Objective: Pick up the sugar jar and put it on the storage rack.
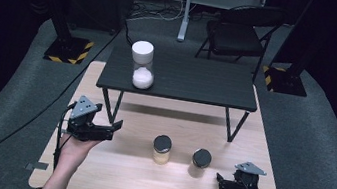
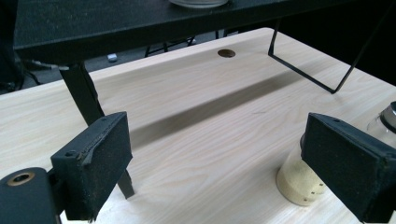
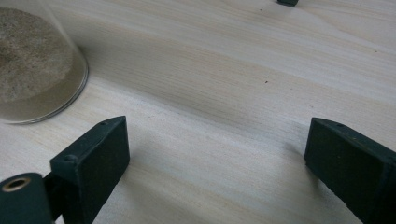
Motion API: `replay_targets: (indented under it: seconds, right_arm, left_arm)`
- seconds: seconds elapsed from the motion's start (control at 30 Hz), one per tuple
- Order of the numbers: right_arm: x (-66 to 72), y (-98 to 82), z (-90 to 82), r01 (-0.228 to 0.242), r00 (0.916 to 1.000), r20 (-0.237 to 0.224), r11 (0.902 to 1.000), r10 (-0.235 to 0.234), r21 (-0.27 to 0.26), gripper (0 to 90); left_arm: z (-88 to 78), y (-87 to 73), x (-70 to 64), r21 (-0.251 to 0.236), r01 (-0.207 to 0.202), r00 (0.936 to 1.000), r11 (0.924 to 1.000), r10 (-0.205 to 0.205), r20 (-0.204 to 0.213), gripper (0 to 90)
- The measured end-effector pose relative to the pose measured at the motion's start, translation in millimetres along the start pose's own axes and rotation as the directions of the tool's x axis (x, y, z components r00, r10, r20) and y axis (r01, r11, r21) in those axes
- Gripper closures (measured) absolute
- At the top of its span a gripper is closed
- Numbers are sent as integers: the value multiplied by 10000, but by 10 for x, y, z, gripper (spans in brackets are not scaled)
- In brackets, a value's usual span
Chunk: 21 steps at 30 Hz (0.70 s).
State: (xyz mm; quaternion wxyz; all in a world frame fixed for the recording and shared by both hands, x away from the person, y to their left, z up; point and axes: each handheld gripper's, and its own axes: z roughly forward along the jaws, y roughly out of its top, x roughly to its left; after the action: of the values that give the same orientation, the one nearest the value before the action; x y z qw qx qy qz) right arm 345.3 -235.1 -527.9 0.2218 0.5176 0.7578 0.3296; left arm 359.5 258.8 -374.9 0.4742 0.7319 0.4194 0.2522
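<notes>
The two small jars (image 1: 161, 149) with dark lids are standing near the middle of the wooden table (image 1: 134, 175), between my hands and apart from each other. I am holding my left gripper (image 1: 116, 126) wide open with nothing between its pads, and I am pointing it toward the nearer jar (image 2: 299, 182), which is peeking out just behind my right-side pad (image 2: 345, 163) in the left gripper view. My right gripper (image 1: 219, 179) is resting low by the other jar (image 1: 200, 163), and it is open and empty too. I think the job is only starting, because no jar is picked up yet and both are waiting on the wood. Grabbing one and moving it is what is left, as far as I can judge. The high view is showing a tall jar with a white lid (image 1: 142, 64) on the little black table (image 1: 194, 80). The right gripper view is showing sandy stuff inside my jar's glass (image 3: 32, 70) up close.
</notes>
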Motion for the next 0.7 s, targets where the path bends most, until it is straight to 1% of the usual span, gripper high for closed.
replay_targets:
  seconds: [0.4, 0.7]
  right_arm:
    - [0, 0, 1, 5, 10000, 4, 10000, -5, 3, 57]
    - [1, 0, 1, 3, 10000, 3, 10000, -3, 1, 57]
  left_arm:
    - [-1, -128, 50, 142, 207, 9997, 9997, -206, -91, 82]
    - [20, -215, 64, 284, 262, 9996, 9993, -258, -141, 81]
